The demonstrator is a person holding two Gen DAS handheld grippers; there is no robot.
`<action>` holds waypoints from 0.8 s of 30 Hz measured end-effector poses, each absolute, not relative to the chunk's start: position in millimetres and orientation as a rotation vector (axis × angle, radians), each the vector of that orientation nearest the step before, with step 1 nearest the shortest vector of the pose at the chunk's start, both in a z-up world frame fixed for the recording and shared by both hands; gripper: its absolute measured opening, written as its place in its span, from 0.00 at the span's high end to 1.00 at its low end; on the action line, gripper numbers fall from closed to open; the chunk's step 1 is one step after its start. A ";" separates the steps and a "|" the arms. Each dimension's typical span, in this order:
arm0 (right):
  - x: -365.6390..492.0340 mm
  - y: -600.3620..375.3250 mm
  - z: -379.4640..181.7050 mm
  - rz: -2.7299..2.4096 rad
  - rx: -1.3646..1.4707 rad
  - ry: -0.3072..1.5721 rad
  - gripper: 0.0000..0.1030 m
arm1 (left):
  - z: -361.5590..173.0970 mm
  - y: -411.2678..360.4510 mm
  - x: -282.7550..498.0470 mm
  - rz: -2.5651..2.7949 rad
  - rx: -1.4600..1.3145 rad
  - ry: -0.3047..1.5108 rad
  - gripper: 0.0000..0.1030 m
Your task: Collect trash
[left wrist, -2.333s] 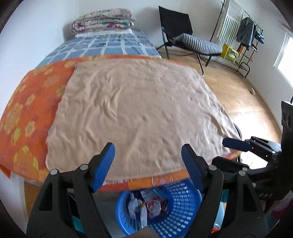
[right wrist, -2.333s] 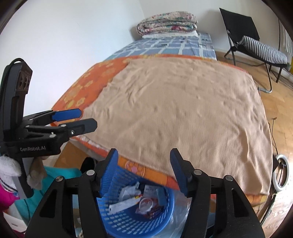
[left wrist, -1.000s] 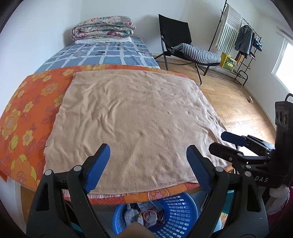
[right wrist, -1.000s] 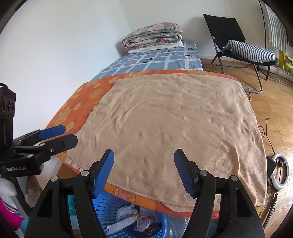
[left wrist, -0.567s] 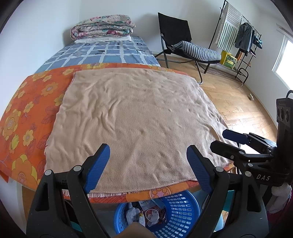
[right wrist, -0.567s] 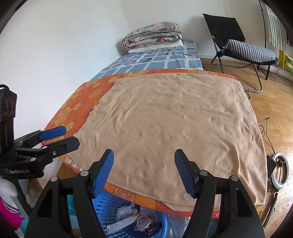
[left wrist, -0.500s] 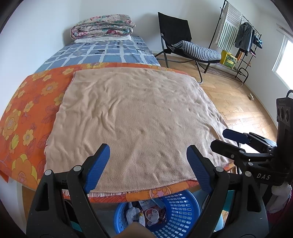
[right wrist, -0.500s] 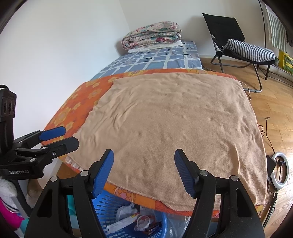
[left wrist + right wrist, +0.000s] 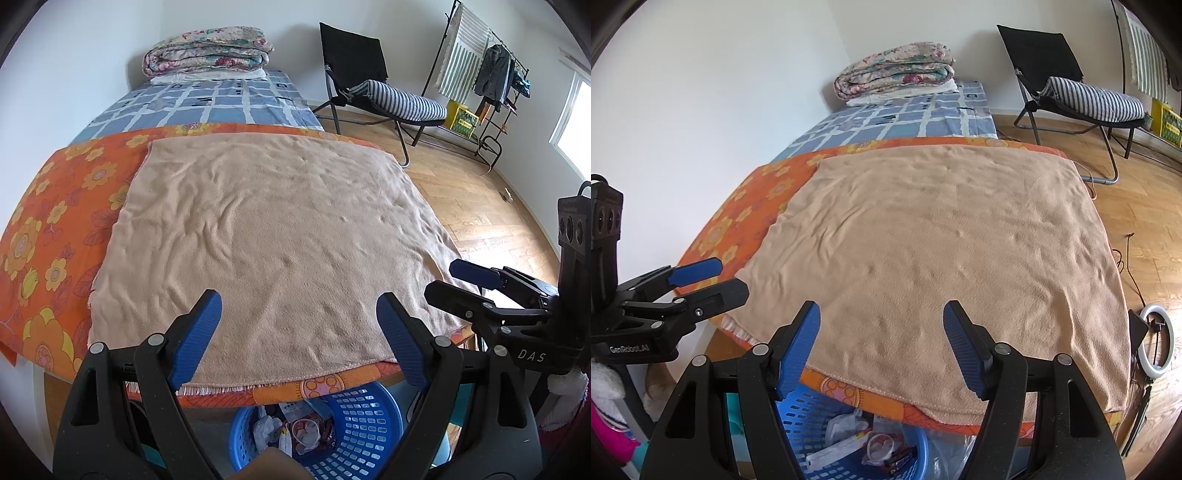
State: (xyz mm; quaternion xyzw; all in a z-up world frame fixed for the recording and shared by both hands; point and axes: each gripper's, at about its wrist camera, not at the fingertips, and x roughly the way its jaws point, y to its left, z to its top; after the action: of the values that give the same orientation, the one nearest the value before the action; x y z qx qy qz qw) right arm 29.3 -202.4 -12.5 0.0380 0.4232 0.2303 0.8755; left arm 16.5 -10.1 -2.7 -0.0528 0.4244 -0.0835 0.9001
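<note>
Both grippers rose since; one basket (image 9: 364,424), two blankets.

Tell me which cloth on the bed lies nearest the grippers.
The tan blanket. It reaches the near edge above the basket; the orange sheet lies under it, the blue one farther back.

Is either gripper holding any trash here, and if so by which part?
Nothing is held. The left gripper and right gripper both have open, empty jaws; the trash lies in the blue basket.

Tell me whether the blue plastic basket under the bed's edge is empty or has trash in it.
It has trash in it. The blue perforated plastic basket holds crumpled white paper, a round clear lid and wrappers; it looks only partly filled.
</note>
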 end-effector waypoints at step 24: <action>28.8 -201.0 -14.1 0.482 0.081 0.889 0.33 | -2.2 -10.7 16.7 -0.173 -0.111 0.880 0.14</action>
State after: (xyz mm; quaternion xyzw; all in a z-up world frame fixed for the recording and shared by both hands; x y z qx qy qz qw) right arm 28.8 -201.0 -14.1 0.0387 0.4255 0.2310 0.8741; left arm 16.7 -10.7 -2.2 -0.0534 0.4250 -0.0837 0.8997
